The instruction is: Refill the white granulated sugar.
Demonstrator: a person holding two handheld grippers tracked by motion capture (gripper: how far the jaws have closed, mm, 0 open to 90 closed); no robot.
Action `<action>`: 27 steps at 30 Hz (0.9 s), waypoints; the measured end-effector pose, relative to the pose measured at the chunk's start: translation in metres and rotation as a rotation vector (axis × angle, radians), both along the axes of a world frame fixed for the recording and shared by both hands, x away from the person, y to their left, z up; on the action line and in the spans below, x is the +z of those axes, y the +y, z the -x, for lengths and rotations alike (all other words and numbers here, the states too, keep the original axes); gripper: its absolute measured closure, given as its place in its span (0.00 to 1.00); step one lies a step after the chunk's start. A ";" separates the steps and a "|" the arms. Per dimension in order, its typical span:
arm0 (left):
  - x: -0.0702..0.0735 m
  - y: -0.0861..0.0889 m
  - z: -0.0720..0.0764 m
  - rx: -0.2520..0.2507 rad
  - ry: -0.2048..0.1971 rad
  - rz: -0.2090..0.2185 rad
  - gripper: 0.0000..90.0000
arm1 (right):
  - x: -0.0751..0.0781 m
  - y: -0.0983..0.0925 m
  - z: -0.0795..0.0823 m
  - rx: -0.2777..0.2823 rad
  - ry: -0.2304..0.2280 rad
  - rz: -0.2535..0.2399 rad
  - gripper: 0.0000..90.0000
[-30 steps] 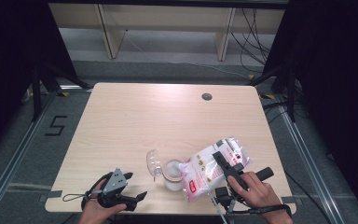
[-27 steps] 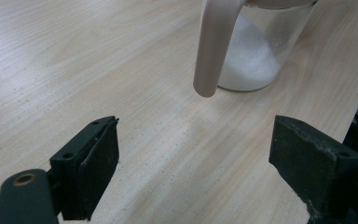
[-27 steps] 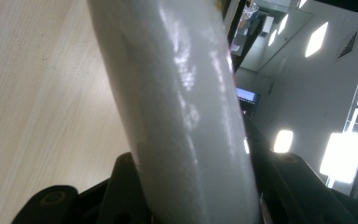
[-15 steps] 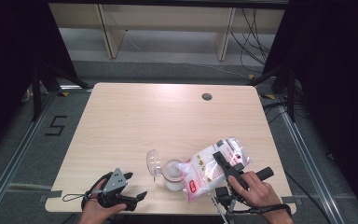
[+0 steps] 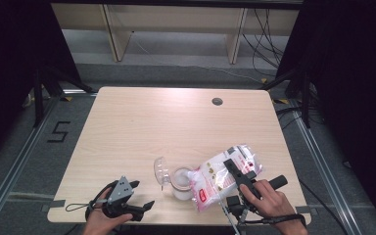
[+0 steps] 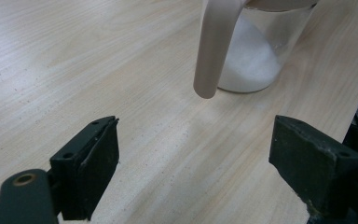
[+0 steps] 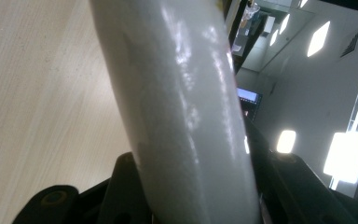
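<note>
- Bag (image 5: 223,177) of white powder, printed white and pink, hangs tilted in the right gripper (image 5: 237,180) near the front right of the table (image 5: 142,127), its lower end dipping over the mouth of the jar (image 5: 180,183).
- In the right gripper view the bag (image 7: 182,112) rises as a glossy white bulge, pinched between the two black jaws, which close on it at partial width.
- Jar stands upright on the table near the front edge, just left of the bag; a mound of white powder lies inside it, seen through its clear wall in the left gripper view (image 6: 256,56).
- Clear lid (image 5: 160,169) hangs open on the jar's left side, tipped up on edge.
- Left gripper (image 5: 142,208) rests low at the front left edge, apart from the jar, jaws spread wide with bare tabletop between them.
- Pale handle-like bar (image 6: 214,46) comes down beside the jar in the left gripper view.
</note>
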State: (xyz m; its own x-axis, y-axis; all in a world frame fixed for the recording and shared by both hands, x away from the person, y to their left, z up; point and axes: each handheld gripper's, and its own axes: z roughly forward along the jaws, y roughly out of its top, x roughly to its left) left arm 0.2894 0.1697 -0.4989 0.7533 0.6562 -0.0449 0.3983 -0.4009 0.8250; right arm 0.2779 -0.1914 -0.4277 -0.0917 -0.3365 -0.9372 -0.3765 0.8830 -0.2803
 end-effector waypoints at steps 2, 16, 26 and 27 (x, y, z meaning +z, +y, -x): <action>0.001 -0.002 0.001 -0.002 0.000 0.026 0.17 | -0.002 0.000 0.000 -0.003 0.004 -0.027 0.72; 0.000 0.000 0.000 0.004 -0.001 -0.014 0.17 | -0.002 -0.001 0.000 -0.011 0.016 -0.027 0.73; -0.001 -0.002 0.000 0.011 0.000 0.025 0.17 | -0.005 -0.002 0.000 -0.025 0.024 -0.059 0.73; -0.001 -0.002 0.000 0.011 0.000 0.025 0.17 | -0.005 -0.002 0.000 -0.023 0.023 -0.056 0.73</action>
State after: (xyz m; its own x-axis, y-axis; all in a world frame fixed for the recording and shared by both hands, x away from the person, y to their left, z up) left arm 0.2892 0.1681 -0.5000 0.7458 0.6634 -0.0615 0.4030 -0.3757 0.8345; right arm 0.2780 -0.1935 -0.4328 -0.1204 -0.2810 -0.9521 -0.3621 0.9055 -0.2214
